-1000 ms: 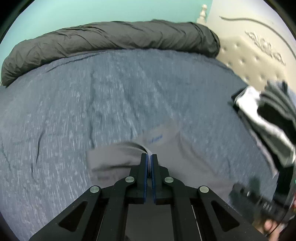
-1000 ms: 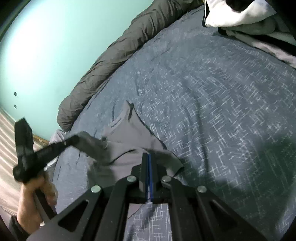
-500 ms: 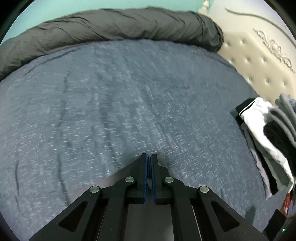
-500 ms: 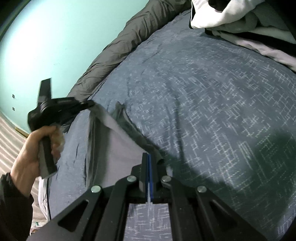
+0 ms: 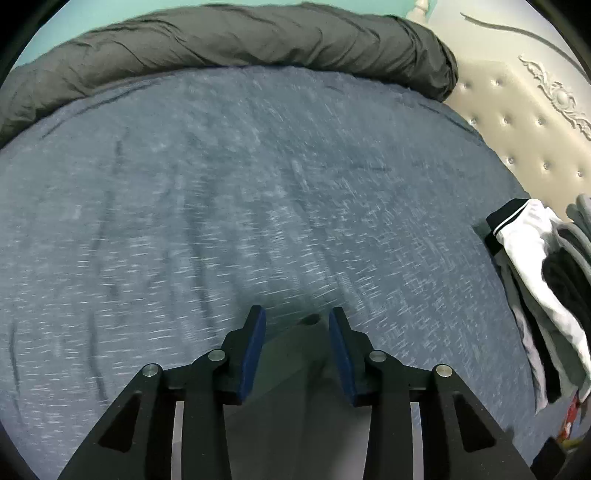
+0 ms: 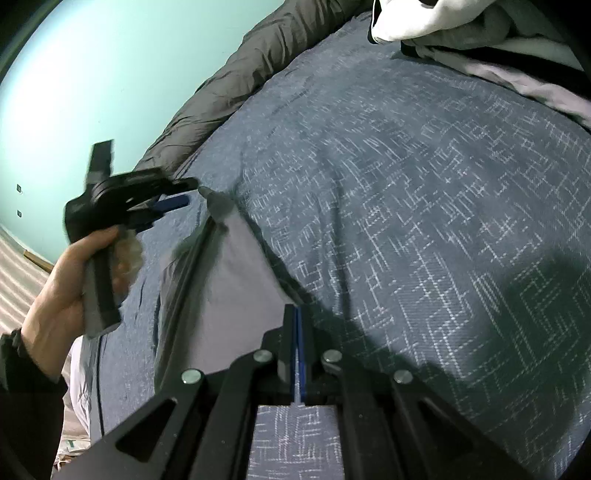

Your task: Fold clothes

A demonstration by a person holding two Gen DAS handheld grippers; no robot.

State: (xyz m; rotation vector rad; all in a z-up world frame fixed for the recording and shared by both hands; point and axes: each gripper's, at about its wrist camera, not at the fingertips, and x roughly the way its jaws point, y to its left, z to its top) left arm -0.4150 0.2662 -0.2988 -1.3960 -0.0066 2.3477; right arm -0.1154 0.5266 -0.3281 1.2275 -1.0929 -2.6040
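A light grey garment (image 6: 236, 280) lies on the blue patterned bed cover (image 6: 406, 184), stretched from my left gripper (image 6: 188, 192) down to my right gripper (image 6: 297, 310). In the left wrist view the left gripper (image 5: 297, 312) has its jaws opening; a fold of the grey garment (image 5: 295, 354) sits between the blue pads without being pressed. The garment's far corner (image 6: 218, 201) pokes up just past the left fingertips. My right gripper is shut, and the garment's near edge runs into its closed tips.
A pile of white, black and grey clothes (image 5: 535, 266) lies at the right of the bed, also at the top of the right wrist view (image 6: 443, 22). A rolled dark grey duvet (image 5: 240, 40) lines the far edge. A cream tufted headboard (image 5: 517, 110) stands beyond. A person's hand (image 6: 62, 280) holds the left gripper.
The left gripper carried the garment's corner across the bed, away from the right gripper, then its jaws parted. The garment went from bunched to stretched out. The right gripper stayed put.
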